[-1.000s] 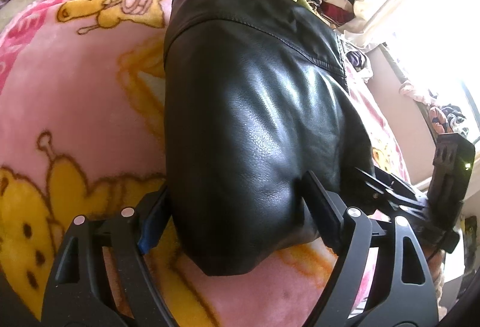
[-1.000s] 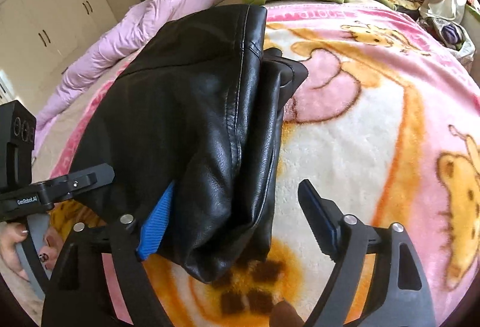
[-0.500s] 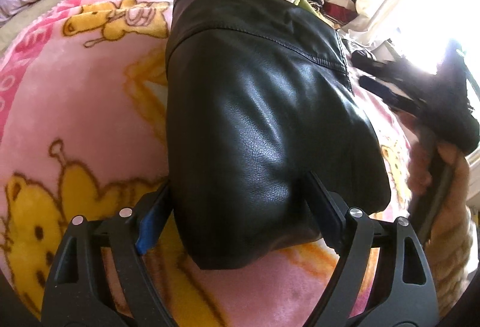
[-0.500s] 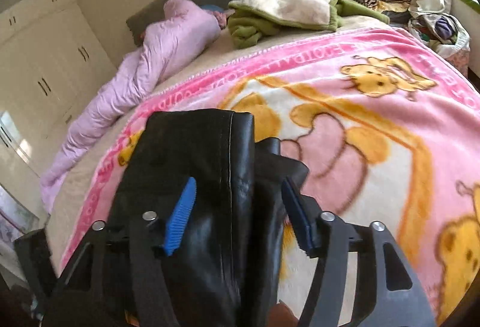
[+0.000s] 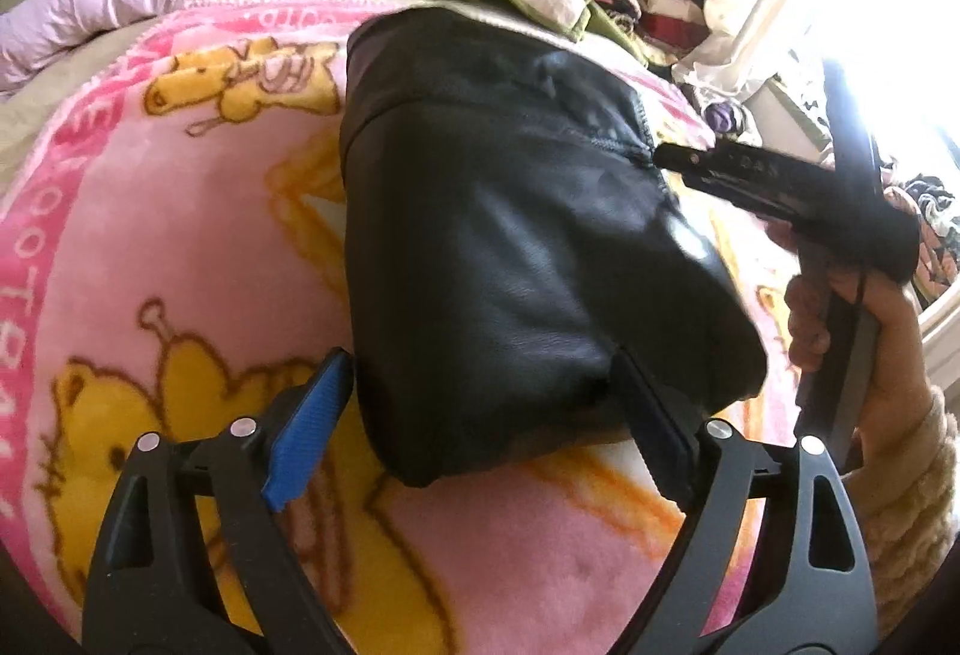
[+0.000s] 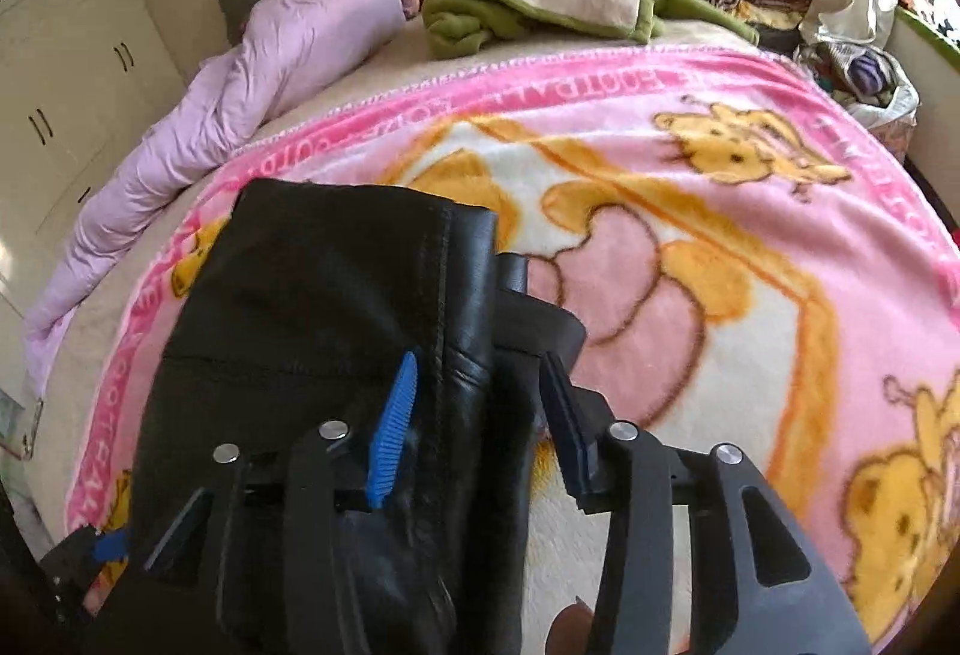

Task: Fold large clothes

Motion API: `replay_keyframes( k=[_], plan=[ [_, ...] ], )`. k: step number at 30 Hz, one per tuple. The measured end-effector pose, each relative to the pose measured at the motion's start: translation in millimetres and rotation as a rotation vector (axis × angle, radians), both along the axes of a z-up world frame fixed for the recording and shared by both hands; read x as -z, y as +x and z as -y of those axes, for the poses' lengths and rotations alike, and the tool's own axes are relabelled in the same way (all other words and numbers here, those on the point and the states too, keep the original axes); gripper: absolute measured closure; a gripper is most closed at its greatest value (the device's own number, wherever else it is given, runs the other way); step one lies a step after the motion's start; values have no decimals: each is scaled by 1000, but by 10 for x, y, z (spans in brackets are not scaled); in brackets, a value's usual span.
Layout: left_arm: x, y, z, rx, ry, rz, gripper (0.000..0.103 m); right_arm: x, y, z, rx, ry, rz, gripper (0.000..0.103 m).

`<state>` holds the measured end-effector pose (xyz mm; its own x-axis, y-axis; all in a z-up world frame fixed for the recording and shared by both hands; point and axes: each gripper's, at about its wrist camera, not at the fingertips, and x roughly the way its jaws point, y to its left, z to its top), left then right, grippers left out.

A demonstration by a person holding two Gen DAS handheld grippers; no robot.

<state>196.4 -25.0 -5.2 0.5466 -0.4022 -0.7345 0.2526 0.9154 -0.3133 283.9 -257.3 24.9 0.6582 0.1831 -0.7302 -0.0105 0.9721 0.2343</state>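
Leather jacket [image 5: 510, 259] lies bundled on the bed's blanket [image 5: 180, 247] as the right tongs [image 6: 480, 415] swing up and over, parted, while the left tongs [image 5: 480, 403] straddle its end, gaping.

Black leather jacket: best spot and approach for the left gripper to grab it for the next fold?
Take the jacket at its near rounded folded end, coming in low along the blanket. That bulge sits between the left gripper's open jaws, so they must stay wide.

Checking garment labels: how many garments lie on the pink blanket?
1. The black leather jacket, folded, on the left half of the pink blanket in the right wrist view. The green fleece and lilac coat lie beyond its edge. Anything under the jacket is hidden.
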Motion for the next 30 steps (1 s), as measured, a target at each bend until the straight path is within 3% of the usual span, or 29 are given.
replay_keyframes(
  k=[2,4,9,19,25,30],
  plan=[
    [-68,-44,-24,-7,-7,13,14,-92,-125,29,9,-4,29,37],
    [-141,-95,-51,-14,-8,29,13,-175,-244,56,9,3,59,34],
    [-288,-238,-90,-36,11,65,10,-448,-651,90,9,6,158,13],
    [-523,-591,-128,-70,54,178,9,-798,-1535,14,-19,7,297,5],
    [-534,-930,-97,-62,93,252,9,-691,-2067,-165,-24,-13,334,5],
    [-414,-1152,-129,-79,95,260,9,-499,-2373,-265,-7,-25,344,4]
  ],
)
